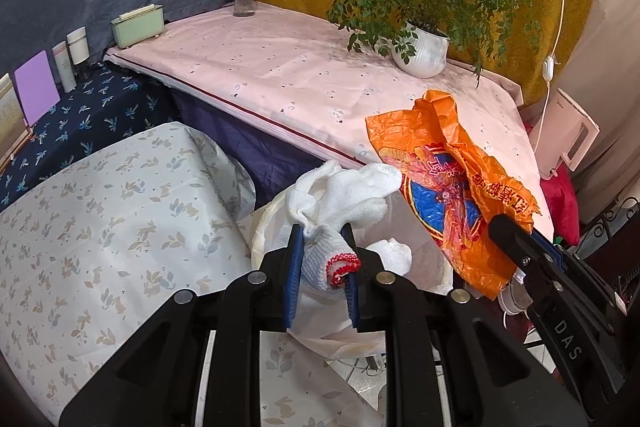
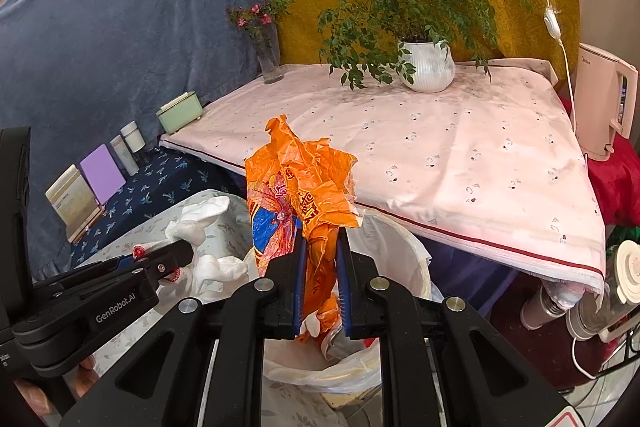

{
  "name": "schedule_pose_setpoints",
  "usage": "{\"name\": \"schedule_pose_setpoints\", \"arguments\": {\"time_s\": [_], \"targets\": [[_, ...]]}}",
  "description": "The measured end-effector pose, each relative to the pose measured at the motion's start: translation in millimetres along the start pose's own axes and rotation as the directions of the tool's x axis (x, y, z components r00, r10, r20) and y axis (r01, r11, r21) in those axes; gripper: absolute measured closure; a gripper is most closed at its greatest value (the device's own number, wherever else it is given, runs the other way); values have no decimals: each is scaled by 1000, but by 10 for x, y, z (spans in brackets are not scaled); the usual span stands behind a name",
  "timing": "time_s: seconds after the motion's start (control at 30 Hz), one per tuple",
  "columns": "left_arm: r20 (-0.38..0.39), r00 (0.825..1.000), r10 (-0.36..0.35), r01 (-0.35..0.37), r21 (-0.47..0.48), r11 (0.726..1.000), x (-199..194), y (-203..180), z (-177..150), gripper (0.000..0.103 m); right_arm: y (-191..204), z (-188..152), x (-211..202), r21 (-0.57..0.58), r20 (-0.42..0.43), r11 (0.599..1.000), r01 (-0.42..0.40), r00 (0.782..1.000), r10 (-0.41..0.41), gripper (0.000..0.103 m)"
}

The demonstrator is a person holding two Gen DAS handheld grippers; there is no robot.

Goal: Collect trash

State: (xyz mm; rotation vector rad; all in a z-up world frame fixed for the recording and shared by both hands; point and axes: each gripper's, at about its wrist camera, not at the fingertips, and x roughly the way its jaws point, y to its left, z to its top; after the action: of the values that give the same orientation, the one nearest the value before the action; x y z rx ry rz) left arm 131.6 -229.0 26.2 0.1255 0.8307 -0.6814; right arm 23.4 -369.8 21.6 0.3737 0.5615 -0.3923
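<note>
- Your left hand-held gripper (image 1: pixel 322 247) is clenched on a white cotton glove (image 1: pixel 340 203) with a red cuff edge; the glove hangs above the near rim of the trash bin (image 1: pixel 260 227).
- Your right hand-held gripper (image 2: pixel 320 251) is clenched on a crumpled orange plastic bag (image 2: pixel 300 187), which stands up between the pads while its lower part hangs toward the bin's mouth.
- The bin, lined with a pale liner (image 2: pixel 320 371), stands below both grippers, just beside the pink tabletop (image 2: pixel 460 147) and the floral cloth (image 1: pixel 100 227).
- It seems the step in hand is the drop. Bring each piece fully over the opening before you let go, because the glove looks close to the rim and may slide outside.
- Lower the orange plastic bag a little into the liner first; it is light and stiff, so from high it can float aside or spring open on the edge.
- Release one side at a time, so you can watch each piece fall.
- Keep the pads away from the liner, so you do not pull it off the rim when you lift away.
</note>
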Motion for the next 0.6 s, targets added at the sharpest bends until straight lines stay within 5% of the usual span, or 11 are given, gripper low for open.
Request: {"name": "schedule_pose_setpoints", "arguments": {"time_s": [0.2, 0.4, 0.6], "targets": [[-4, 1000, -17, 17, -5, 1000, 82, -22, 16, 82, -28, -4, 61, 3, -8, 1000, 7, 1000, -7, 88], [9, 1000, -16, 16, -24, 1000, 142, 20, 7, 50, -51, -46, 162, 8, -18, 999, 32, 999, -32, 71], [-6, 1000, -4, 4, -36, 999, 209, 79, -29, 46, -44, -79, 220, 3, -28, 999, 36, 999, -36, 67]]}}
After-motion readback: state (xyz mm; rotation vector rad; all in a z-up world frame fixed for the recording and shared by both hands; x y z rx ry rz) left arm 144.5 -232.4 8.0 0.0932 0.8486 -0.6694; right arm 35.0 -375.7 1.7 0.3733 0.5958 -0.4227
